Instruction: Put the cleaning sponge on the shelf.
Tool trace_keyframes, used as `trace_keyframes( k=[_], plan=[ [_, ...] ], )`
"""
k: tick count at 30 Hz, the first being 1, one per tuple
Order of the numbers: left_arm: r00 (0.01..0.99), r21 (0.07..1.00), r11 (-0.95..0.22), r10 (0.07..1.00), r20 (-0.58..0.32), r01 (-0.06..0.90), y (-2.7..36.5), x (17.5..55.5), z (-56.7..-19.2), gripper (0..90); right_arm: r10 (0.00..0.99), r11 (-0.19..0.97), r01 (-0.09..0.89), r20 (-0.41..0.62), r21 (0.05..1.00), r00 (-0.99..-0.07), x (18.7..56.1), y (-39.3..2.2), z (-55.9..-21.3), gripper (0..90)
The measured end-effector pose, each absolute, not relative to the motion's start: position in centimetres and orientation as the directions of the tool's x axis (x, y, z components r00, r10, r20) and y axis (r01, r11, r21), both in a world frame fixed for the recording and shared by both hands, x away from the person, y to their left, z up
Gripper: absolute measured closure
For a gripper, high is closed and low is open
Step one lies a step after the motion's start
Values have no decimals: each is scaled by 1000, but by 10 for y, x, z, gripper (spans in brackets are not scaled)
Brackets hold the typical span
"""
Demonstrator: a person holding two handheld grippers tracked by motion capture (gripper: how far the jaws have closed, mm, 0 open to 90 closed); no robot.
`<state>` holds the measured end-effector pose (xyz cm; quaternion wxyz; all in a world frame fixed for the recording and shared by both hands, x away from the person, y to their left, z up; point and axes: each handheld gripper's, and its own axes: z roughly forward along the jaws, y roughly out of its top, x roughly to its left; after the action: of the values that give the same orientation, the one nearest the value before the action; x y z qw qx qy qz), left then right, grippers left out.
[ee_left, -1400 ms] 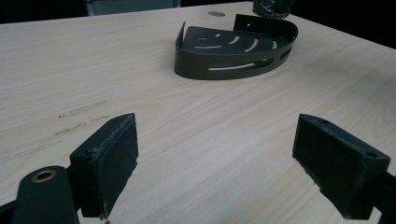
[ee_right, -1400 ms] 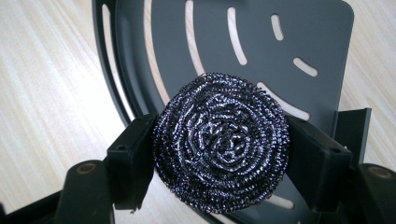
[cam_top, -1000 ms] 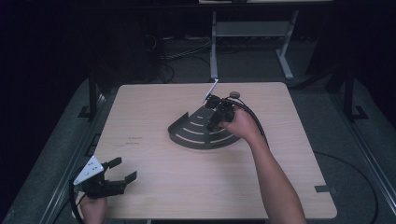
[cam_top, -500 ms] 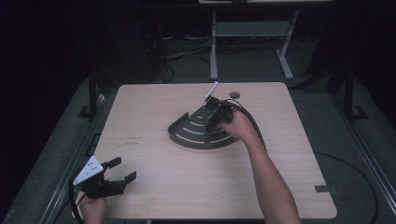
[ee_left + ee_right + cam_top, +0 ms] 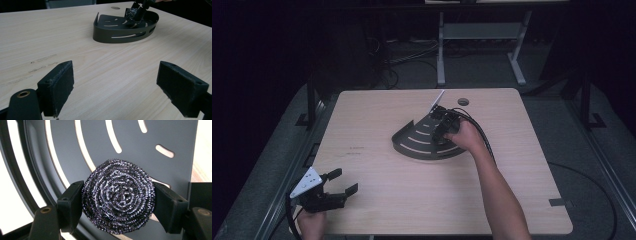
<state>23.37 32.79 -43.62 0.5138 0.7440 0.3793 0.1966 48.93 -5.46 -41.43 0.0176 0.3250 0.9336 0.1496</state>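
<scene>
A dark quarter-round slotted rack (image 5: 412,142) lies at the middle of the wooden table (image 5: 377,115). My right gripper (image 5: 441,131) reaches down into the rack's right part, shut on a round steel-wire scourer (image 5: 118,195). The two pads (image 5: 72,202) press its sides just above the slotted floor (image 5: 100,140). The left gripper view shows the scourer (image 5: 132,14) inside the rack wall (image 5: 117,31). My left gripper (image 5: 343,181) rests at the table's near left corner, open with nothing between its pads (image 5: 58,85), and faces the rack.
A round cable hole (image 5: 463,101) sits near the table's far edge, behind the rack. The person's right forearm (image 5: 497,190) crosses the table's right half. A metal stand (image 5: 482,35) is on the dark floor beyond the table.
The right gripper with the scourer has edged slightly within the rack. The left gripper has stayed put.
</scene>
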Motion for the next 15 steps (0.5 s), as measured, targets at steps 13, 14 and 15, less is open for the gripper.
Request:
trace_keyframes(
  k=[13,14,15],
  plan=[
    [634,914,-183,767,-97,362,328,234,-436,137,622,736,611,67,291,-780,491,-51,-419,296],
    [634,914,-183,767,-97,362,328,234,-436,137,620,739,608,60,291,-782,491,-51,-420,296],
    [633,914,-181,768,-99,362,328,234,-436,137,620,739,608,60,291,-782,491,-51,-420,296]
  ],
)
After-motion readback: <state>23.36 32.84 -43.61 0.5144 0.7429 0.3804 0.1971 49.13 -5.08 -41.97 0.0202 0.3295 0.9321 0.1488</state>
